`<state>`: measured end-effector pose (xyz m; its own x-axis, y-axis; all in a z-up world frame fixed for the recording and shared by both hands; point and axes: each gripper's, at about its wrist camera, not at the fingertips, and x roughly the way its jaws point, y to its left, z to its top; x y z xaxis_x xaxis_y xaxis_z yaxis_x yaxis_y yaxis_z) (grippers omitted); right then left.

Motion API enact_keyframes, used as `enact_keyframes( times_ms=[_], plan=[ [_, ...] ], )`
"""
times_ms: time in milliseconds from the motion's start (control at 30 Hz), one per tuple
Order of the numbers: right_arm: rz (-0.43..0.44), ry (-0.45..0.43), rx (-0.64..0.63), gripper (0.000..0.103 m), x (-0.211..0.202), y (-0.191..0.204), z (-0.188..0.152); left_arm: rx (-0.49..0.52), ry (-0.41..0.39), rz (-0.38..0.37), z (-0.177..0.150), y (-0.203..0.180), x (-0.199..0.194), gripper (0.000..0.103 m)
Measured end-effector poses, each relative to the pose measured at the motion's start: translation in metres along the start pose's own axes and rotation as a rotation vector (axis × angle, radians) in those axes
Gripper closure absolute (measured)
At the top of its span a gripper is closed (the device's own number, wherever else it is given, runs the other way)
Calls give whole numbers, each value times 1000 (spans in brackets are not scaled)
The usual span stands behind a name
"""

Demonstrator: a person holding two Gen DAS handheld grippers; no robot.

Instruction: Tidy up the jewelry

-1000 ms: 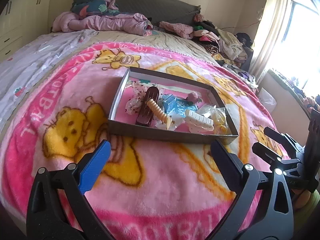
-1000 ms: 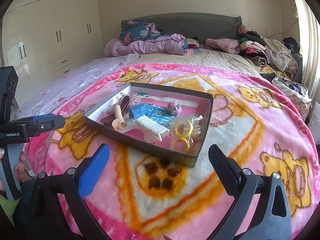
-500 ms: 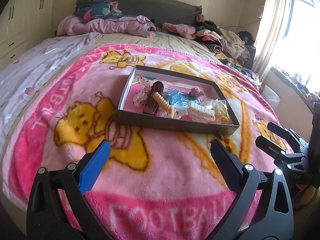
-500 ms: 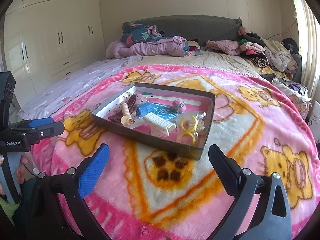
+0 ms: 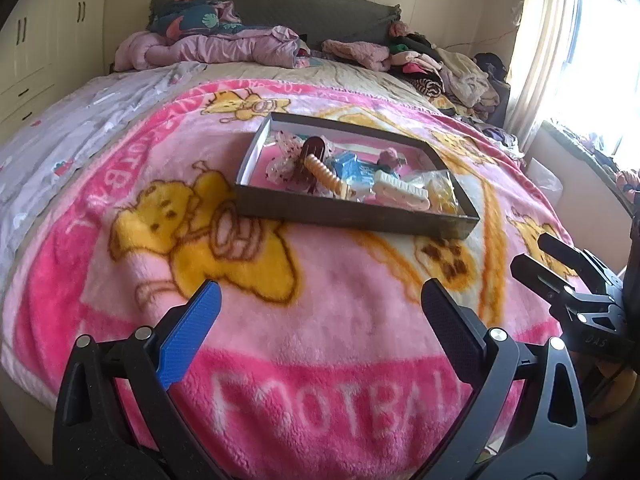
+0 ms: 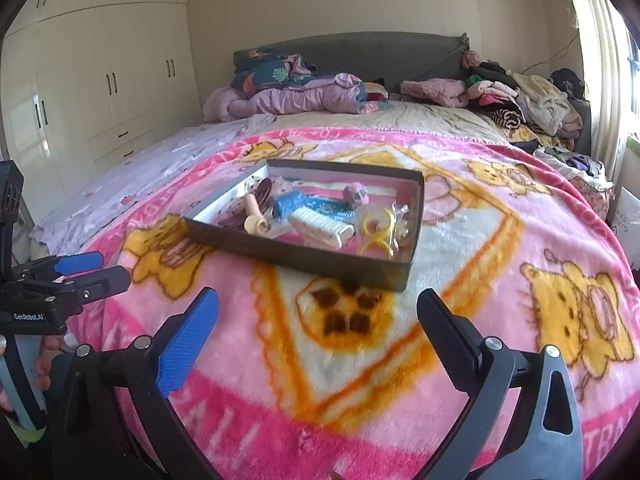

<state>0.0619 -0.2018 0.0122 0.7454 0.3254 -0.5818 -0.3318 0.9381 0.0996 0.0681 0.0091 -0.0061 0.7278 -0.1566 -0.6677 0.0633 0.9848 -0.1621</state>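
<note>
My left claw point(image 5: 318, 308) and right claw point(image 6: 318, 312) both gape wide, empty; the tray point(image 5: 352, 216) of trinkets sits ahead on the bed (long side across), roughly equally near both.

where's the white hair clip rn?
The white hair clip lies inside the dark tray on the pink blanket, near the tray's front wall. In the right wrist view it sits between the blue packet and the yellow rings.
</note>
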Motion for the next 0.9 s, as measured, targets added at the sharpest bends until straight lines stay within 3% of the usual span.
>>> enact_keyframes(
  times_ms=[900],
  plan=[
    [3, 25, 8, 6, 0, 5, -11, 13, -3, 31, -3, -1, -4, 11]
  ],
)
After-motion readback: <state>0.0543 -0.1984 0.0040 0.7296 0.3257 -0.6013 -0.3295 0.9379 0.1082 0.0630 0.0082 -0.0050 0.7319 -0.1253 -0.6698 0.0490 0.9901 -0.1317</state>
